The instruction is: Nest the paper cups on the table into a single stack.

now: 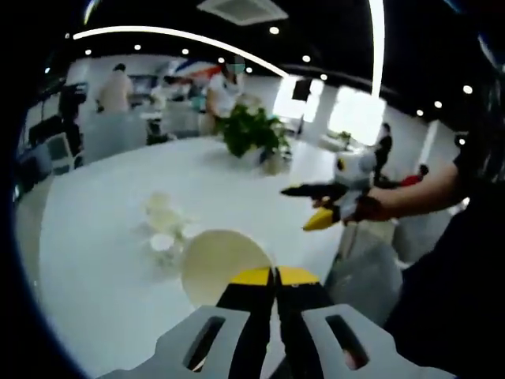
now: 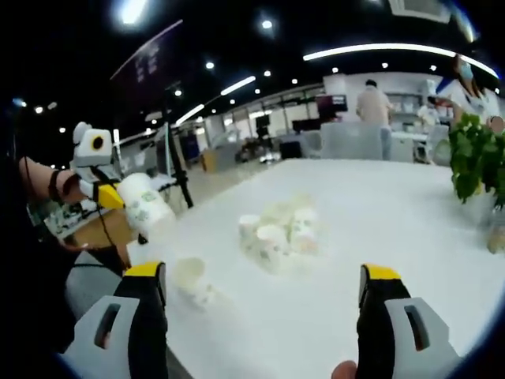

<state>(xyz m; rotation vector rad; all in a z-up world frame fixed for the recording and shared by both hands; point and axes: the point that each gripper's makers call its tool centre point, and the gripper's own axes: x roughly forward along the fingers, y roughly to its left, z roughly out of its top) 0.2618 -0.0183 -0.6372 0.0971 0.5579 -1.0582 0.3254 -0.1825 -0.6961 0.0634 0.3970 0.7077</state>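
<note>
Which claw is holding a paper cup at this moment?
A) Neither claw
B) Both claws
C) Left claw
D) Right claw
C: in the right gripper view the left claw is shut on a paper cup held off the table, while the right claw stands wide open with nothing between its jaws.

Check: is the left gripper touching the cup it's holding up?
Touching. In the right gripper view the left gripper is clamped on a paper cup, lifted off the table; the left gripper view shows jaws pinched on the cup rim.
</note>
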